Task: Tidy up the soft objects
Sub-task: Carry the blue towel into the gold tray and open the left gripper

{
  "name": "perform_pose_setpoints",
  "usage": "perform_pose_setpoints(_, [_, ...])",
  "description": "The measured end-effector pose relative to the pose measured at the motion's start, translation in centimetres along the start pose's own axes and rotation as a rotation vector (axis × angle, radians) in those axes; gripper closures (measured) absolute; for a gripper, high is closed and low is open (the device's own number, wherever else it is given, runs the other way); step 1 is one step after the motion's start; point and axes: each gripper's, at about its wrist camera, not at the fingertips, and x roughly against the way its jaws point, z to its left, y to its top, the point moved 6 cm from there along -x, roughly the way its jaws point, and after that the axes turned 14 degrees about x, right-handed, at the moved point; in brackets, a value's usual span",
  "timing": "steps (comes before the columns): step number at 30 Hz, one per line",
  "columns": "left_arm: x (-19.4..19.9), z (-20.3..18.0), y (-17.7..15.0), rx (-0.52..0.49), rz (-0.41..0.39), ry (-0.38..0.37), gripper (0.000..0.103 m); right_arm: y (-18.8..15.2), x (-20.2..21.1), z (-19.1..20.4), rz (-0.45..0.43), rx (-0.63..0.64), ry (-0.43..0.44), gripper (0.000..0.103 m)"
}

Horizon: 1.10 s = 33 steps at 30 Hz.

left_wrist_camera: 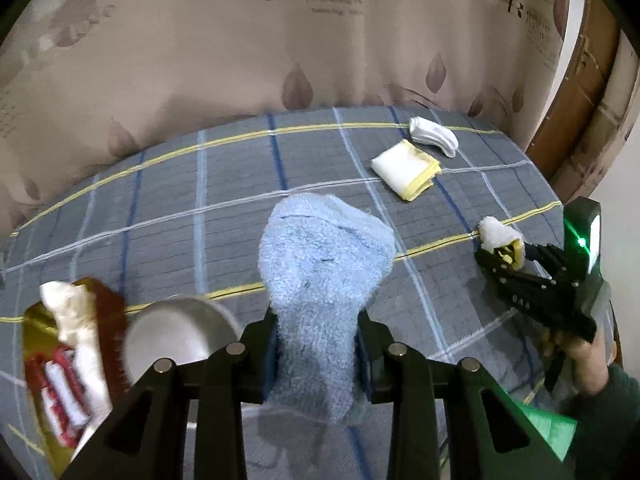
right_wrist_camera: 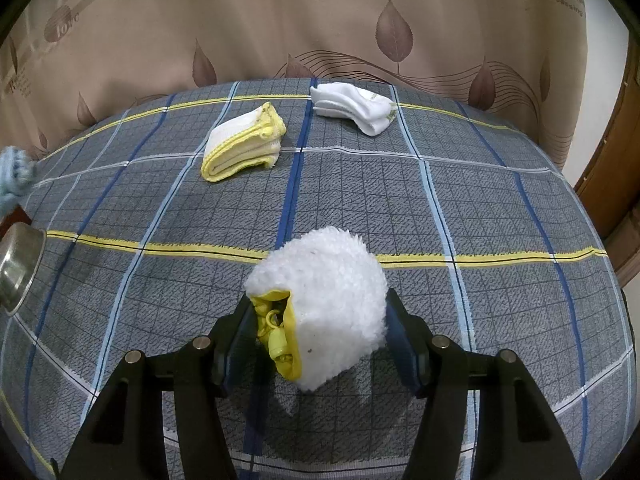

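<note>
My left gripper is shut on a fluffy light-blue sock, which hangs above the checked cloth. A white fleecy pouch with a yellow zip edge sits between the pads of my right gripper, which is shut on it just over the cloth. The left wrist view shows that right gripper and its pouch at the right. Farther back lie a folded white-and-yellow cloth and folded white socks.
A metal bowl stands at the left, beside a gold and red box holding white fabric. A patterned curtain hangs behind the cloth-covered table. A wooden door frame is at the right.
</note>
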Motion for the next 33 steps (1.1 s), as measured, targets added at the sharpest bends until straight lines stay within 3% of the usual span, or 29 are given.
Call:
perform_pose_setpoints(9, [6.4, 7.0, -0.2, 0.053, -0.061, 0.073, 0.071, -0.1, 0.0, -0.1, 0.0, 0.0, -0.001, 0.045])
perform_pose_setpoints(16, [10.3, 15.2, -0.1, 0.136, -0.119, 0.21, 0.071, -0.1, -0.1, -0.1, 0.001, 0.004, -0.004, 0.045])
perform_pose_setpoints(25, [10.4, 23.5, -2.1, 0.255, -0.092, 0.301, 0.071, -0.1, -0.1, -0.2, 0.002, 0.008, -0.009, 0.045])
perform_pose_setpoints(33, [8.5, 26.4, -3.3, 0.309, -0.053, 0.335, 0.067, -0.2, -0.2, -0.2, 0.002, 0.008, -0.009, 0.045])
